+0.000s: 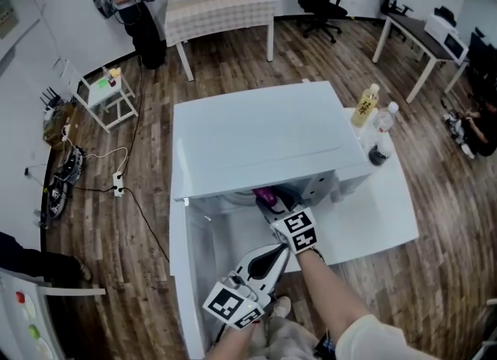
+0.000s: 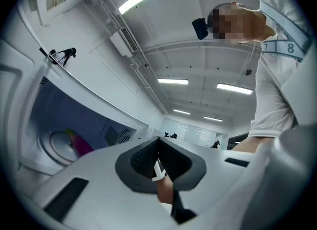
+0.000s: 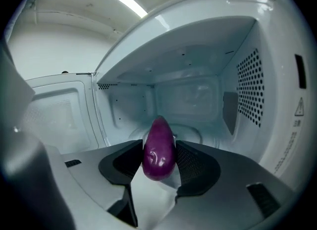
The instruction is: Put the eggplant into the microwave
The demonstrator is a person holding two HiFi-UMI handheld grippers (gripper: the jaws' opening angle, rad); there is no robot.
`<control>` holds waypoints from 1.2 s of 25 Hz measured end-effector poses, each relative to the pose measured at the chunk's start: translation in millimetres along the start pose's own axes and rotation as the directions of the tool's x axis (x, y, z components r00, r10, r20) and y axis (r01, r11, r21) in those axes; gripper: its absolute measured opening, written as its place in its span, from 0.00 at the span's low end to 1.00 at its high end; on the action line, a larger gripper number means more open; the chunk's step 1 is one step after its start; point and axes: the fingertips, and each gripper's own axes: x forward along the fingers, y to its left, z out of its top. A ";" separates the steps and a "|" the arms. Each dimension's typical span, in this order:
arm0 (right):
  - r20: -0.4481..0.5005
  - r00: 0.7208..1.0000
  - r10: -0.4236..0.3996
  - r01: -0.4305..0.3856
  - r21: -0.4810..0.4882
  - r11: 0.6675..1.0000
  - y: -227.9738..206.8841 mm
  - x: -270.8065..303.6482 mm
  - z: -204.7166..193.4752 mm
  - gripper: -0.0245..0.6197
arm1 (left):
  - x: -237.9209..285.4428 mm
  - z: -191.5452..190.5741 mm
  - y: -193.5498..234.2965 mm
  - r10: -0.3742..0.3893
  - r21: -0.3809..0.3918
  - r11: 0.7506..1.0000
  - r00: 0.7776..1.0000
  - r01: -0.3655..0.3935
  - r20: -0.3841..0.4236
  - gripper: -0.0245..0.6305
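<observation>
Two checks before release. Keep the eggplant (image 3: 158,154) pinched between the right gripper (image 3: 159,144) fingers, held at the mouth of the open microwave (image 3: 247,90). Advance level over the turntable (image 3: 190,132), lower, then spread the fingers. Avoid the perforated side wall. Hold the left gripper (image 2: 158,142), fingers apparently pressed together and empty, outside the cavity.
</observation>
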 end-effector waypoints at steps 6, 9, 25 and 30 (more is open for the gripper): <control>-0.037 0.999 -0.001 0.000 -0.025 1.000 -0.9 22.6 -0.6 0.39 | -2.2 0.0 4.5 0.001 0.007 1.000 1.000 -0.001 -0.002 0.04; -0.051 0.999 -0.004 0.002 -0.042 0.999 -0.1 32.6 -2.2 0.39 | -2.7 -1.5 4.8 0.000 0.007 1.000 1.000 0.001 -0.006 0.04; 0.027 0.999 0.019 -0.018 -0.008 1.000 -2.4 19.1 5.2 0.47 | -3.7 -6.8 1.6 -0.035 0.026 0.999 0.998 0.036 -0.042 0.04; 0.076 0.996 0.048 -0.049 -0.001 0.999 3.3 6.1 15.4 0.48 | -1.1 -6.9 -1.5 -0.044 0.036 0.998 0.998 0.045 -0.048 0.04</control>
